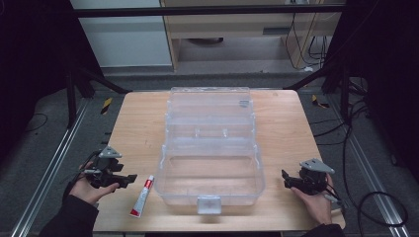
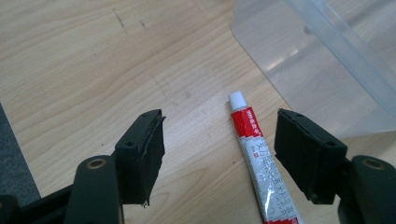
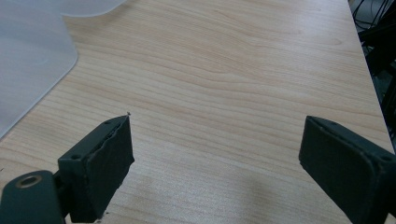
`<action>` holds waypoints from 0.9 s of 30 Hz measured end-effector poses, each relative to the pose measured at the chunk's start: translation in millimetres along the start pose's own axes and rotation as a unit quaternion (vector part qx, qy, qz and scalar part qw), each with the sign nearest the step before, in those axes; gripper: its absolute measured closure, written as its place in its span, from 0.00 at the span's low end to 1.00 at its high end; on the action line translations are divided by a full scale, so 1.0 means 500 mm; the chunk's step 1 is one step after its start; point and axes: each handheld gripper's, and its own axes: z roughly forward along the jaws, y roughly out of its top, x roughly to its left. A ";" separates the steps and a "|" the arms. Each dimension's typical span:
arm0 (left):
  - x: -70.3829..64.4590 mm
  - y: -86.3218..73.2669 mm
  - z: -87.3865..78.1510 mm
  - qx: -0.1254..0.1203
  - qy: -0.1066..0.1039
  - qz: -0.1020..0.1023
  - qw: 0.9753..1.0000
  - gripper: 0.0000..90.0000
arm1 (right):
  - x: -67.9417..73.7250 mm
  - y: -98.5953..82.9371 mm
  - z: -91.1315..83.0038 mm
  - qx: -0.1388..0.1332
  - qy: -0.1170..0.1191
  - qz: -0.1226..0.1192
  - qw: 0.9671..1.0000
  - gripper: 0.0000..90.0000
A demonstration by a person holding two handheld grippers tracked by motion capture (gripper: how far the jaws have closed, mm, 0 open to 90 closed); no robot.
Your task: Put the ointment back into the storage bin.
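Wooden desk [image 1: 133, 123], clear open box [image 1: 210, 148] at centre: your left tongs [image 2: 219, 154] gape wide above a red-and-white tube [image 2: 259, 163] lying just left of it; your right tongs [image 3: 215, 163] gape wide, empty.

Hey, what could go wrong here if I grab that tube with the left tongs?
The tube lies flat on the table, so the open left tongs may scrape the wood or slide off it. It also lies close beside the clear box, so the tongs might bump the box wall.
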 end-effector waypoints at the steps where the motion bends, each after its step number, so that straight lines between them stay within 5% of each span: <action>1: -0.002 0.001 0.002 0.007 -0.001 0.002 1.000 0.38 | 0.000 0.000 0.000 0.000 0.000 0.000 1.000 0.11; 27: -0.052 0.015 0.068 0.090 -0.013 0.027 0.995 0.44 | 0.006 -0.003 0.008 0.022 0.009 -0.017 1.000 0.13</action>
